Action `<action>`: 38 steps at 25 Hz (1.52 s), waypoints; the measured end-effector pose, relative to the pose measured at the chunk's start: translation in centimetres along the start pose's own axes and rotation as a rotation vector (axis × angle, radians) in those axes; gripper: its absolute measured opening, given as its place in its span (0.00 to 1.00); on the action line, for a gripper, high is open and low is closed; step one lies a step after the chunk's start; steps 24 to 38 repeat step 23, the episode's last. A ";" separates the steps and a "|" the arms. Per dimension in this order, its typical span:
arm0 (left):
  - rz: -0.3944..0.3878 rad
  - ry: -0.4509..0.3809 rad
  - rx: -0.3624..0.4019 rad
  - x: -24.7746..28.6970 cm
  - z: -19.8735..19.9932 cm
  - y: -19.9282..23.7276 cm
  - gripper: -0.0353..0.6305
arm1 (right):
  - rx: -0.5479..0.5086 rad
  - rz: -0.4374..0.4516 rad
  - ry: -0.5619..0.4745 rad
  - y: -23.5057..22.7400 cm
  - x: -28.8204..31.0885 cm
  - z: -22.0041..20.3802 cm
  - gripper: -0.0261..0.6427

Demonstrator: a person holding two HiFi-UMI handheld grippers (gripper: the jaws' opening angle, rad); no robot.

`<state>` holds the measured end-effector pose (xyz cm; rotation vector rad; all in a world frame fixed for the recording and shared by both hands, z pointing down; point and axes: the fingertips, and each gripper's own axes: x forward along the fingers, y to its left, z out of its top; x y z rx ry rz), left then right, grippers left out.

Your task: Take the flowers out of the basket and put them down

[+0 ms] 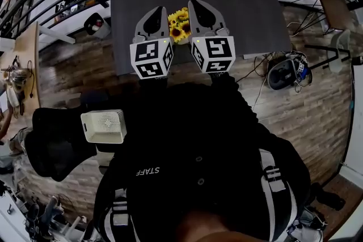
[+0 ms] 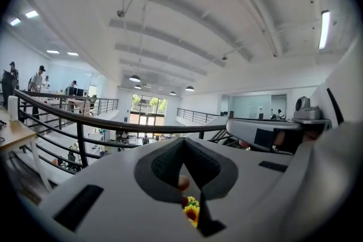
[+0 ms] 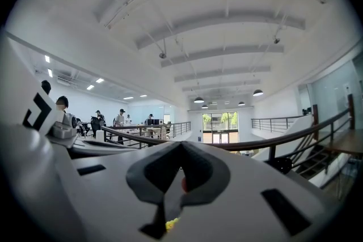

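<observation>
A: Grey table [image 1: 238,8] below. Where are the flowers [image 1: 180,25]?
B: Between the two grippers, against the tabletop. Jaws of the left gripper [image 2: 182,143] are pressed together, and so are those of the right gripper [image 3: 181,145].

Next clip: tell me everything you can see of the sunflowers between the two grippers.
The small bunch of yellow sunflowers with dark brown centres shows several blooms packed together, faces turned up toward the head camera. It sits between the left gripper and the right gripper, over the dark grey tabletop. Stems and any basket are hidden. Each gripper view catches a sliver of yellow below its closed jaws; contact cannot be told.
</observation>
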<state>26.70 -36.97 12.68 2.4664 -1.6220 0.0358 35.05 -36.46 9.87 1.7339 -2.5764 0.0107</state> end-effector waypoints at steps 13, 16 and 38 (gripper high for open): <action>-0.007 0.018 -0.015 -0.2 -0.9 0.1 0.05 | 0.005 -0.005 0.009 0.3 -0.3 -0.6 0.06; -0.002 0.028 -0.024 -0.1 -1.2 0.5 0.05 | 0.006 -0.007 0.019 0.3 -0.2 -0.9 0.06; 0.002 0.039 -0.030 -0.2 -1.7 1.5 0.05 | 0.008 -0.016 0.032 0.8 0.3 -1.3 0.06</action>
